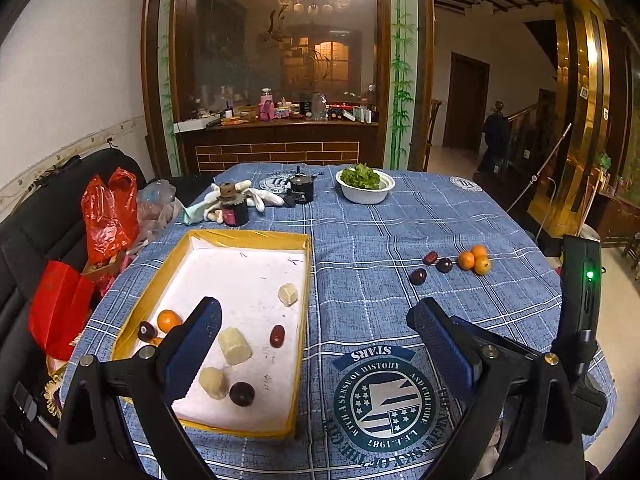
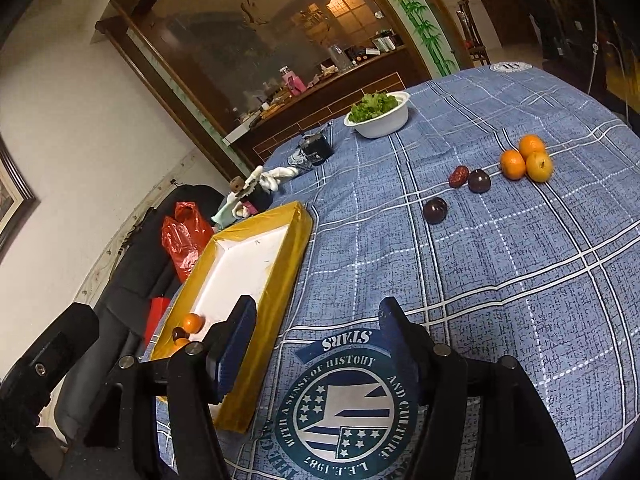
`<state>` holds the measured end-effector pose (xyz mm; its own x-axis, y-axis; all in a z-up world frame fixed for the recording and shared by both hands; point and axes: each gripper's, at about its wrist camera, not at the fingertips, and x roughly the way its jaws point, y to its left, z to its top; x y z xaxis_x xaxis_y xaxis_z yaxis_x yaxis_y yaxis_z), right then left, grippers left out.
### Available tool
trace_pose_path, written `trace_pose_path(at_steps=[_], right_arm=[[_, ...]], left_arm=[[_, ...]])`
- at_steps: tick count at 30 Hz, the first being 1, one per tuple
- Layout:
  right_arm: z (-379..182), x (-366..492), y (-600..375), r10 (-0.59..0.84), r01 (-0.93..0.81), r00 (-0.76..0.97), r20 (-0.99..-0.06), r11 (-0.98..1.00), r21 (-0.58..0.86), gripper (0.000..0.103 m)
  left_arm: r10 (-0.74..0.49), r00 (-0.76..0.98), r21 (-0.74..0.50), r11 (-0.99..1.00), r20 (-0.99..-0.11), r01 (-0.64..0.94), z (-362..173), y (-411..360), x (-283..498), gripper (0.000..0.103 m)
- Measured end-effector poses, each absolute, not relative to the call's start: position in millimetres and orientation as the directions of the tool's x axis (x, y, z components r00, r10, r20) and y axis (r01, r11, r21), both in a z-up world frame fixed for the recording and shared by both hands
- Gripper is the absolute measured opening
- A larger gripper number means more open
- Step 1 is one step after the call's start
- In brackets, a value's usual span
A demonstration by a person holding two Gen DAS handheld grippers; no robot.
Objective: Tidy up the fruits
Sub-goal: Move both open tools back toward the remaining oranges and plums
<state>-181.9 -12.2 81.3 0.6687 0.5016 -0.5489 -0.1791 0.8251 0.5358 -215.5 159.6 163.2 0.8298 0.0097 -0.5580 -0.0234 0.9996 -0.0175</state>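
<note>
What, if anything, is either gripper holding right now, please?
Nothing: the left gripper and right gripper are both open and empty above the table.

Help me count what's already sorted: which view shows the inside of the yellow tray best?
The left wrist view: it looks down into the yellow tray, showing an orange, dark fruits and three pale chunks on its white floor. In the right wrist view the tray is seen obliquely; its near wall and the right gripper hide most contents.

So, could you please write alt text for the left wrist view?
The open left gripper hovers over a yellow-rimmed tray holding several fruits and pale chunks. Three oranges and three dark fruits lie on the blue tablecloth.
</note>
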Motion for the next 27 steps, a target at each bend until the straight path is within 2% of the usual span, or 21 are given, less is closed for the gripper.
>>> trace_pose_path(at_steps=[5,8,14,19,21,23,25,27], right_arm=[[77.8,-177.2,-15.1,0.5,-0.172,0.665,-0.555,0.825,0.538,0.069],[77.7,-172.6,-30.9,0.486,-0.148,0.679,-0.551,0.825,0.546,0.069],[70.3,-167.2,-108.6,0.342,0.008,0.735,-0.585,0.859,0.512,0.068],[66.4,-145.2,-162.0,0.243,0.11,0.736,-0.632,0.878,0.466,0.068],[65.1,-128.5,-174.3,0.239,0.117,0.727,-0.644,0.881,0.459,0.068],[63.9,-112.7,-183.4,0.23,0.123,0.721,-0.653,0.886,0.447,0.068],[60.9,-90.4,-193.3,0.2,0.14,0.716,-0.669,0.897,0.419,0.068],[56.0,-73.7,-197.0,0.191,0.148,0.705,-0.683,0.902,0.405,0.068]], left_arm=[[-0.042,0.819,-0.054,0.998,-0.572,0.014,155.2,159.1,-208.3,0.097],[-0.091,0.766,-0.087,0.995,-0.637,0.046,139.3,158.1,-194.5,0.097],[-0.151,0.707,-0.133,0.988,-0.691,0.08,114.8,152.8,-176.7,0.097],[-0.257,0.659,-0.22,0.965,-0.707,0.14,100.7,140.7,-159.8,0.096],[-0.28,0.642,-0.23,0.96,-0.714,0.162,95.7,133.3,-153.3,0.084],[-0.283,0.623,-0.213,0.959,-0.73,0.186,90.8,124.3,-144.3,0.06],[-0.271,0.61,-0.197,0.962,-0.744,0.187,87.9,119.4,-135.7,0.055],[-0.261,0.605,-0.184,0.965,-0.752,0.187,87.6,114.8,-123.8,0.055]])
